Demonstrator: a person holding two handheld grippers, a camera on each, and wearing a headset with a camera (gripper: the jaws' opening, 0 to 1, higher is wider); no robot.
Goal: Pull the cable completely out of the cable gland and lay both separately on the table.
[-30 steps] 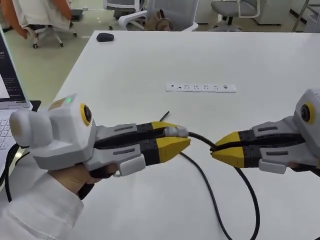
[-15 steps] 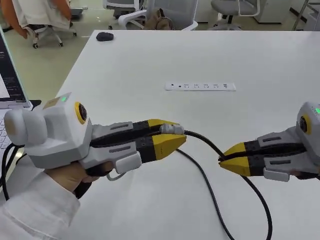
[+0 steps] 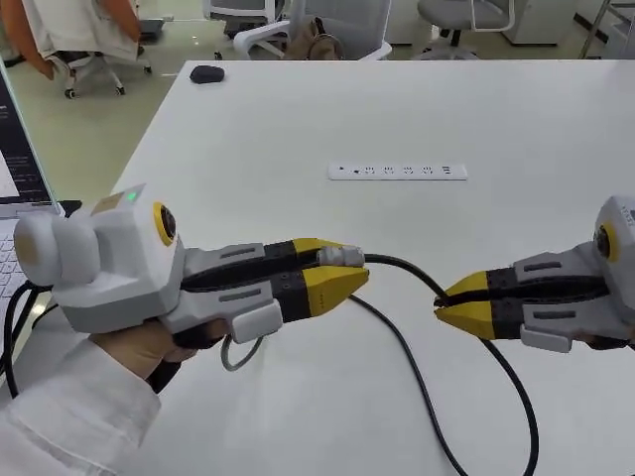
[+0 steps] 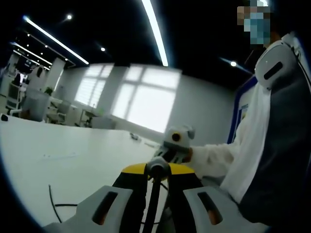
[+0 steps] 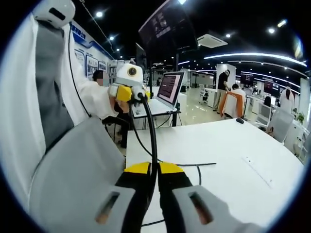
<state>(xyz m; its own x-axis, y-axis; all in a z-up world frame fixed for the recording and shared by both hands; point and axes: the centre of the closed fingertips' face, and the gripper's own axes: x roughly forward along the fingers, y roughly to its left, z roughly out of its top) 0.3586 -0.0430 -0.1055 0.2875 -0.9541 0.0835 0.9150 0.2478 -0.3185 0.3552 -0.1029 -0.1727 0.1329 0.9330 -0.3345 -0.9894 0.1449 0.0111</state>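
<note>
Above a white table [image 3: 417,99], a person holds two yellow-tipped tools tip to tip. The left tool [image 3: 363,275] is clamped on the cable gland [image 3: 340,256]. The right tool [image 3: 444,301] is closed on the black cable [image 3: 405,268], near the gland it is threaded through. The cable hangs in a loop to the table and looks limp, light and probably slick, so a grip close to the gland should keep the pull straight. The small pale gland looks rigid and is best held by its body.

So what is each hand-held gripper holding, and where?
Left hand-held gripper: the gland, by its body. Right hand-held gripper: the black cable, near the gland.
</note>
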